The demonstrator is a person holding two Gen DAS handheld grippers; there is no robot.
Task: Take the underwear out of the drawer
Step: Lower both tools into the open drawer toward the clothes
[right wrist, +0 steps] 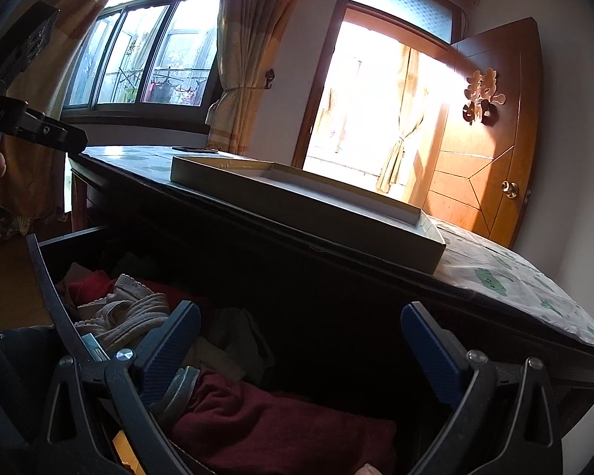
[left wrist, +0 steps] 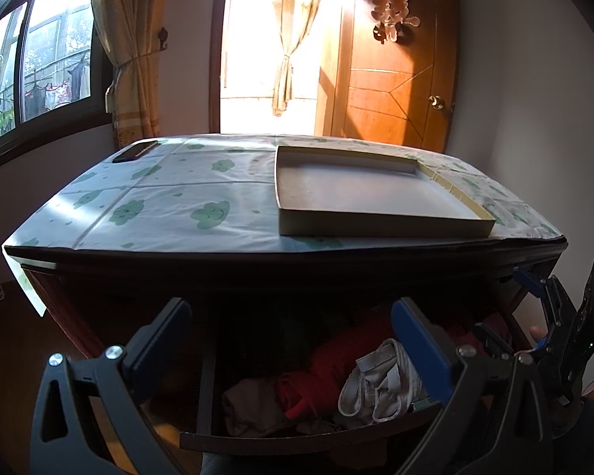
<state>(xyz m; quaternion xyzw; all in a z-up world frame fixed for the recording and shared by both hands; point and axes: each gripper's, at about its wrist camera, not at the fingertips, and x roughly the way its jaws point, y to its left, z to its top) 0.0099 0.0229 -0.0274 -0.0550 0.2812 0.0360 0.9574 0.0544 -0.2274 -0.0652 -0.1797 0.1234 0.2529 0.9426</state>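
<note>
Underwear, pale grey and crumpled, lies in the open drawer among red clothes, below both wide-spread, empty grippers: left gripper, right gripper. Beyond, 1 shallow tray sits on the dresser top.

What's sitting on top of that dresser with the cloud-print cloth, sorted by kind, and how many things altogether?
Shallow cardboard box trays: 1
Dark phone-like slabs, near the far left corner: 1
Total: 2

Both rest on the cloth, well apart from each other. The tray looks empty.
</note>
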